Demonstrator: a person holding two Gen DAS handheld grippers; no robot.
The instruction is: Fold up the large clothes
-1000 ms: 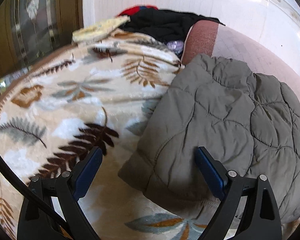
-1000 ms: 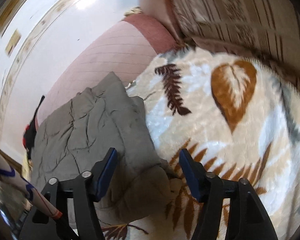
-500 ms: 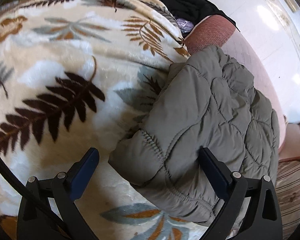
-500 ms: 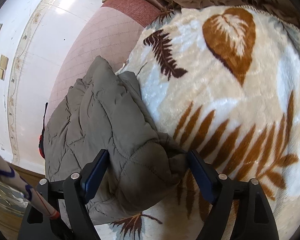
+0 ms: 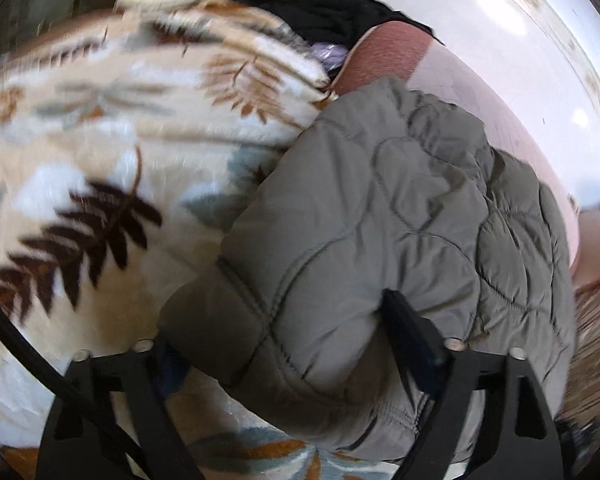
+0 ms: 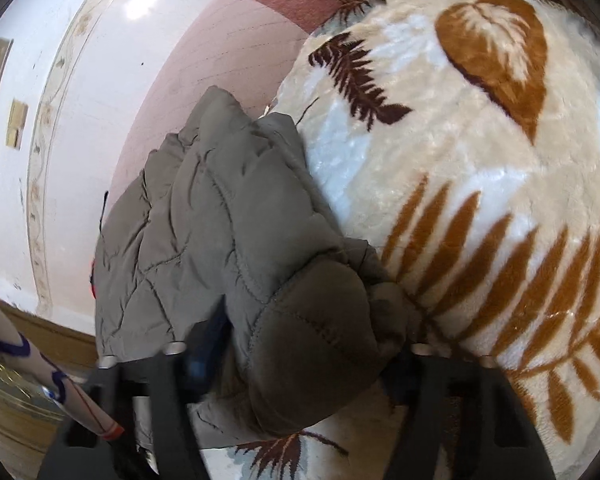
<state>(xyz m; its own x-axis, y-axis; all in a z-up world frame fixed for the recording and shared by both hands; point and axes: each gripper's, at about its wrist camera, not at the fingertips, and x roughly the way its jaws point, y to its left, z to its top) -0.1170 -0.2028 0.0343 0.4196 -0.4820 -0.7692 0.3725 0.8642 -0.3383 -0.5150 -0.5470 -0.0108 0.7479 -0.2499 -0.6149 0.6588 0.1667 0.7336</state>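
Occlusion and blur status

Quilted jacket (image 5: pixel 380 240) covers the inner fingertips of left gripper (image 5: pixel 284 352) and right gripper (image 6: pixel 300 360); grip contact is apparently unreadable. Blanket (image 5: pixel 100 160) motion-blurred; black garment (image 5: pixel 312 4) cut off at the top.

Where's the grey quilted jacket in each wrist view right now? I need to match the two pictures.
Left wrist: the grey quilted jacket fills centre and right, its near corner between the fingers.
Right wrist: it lies centre-left, its corner bunched between the fingers.
Shared landmark: the leaf-print blanket underneath.
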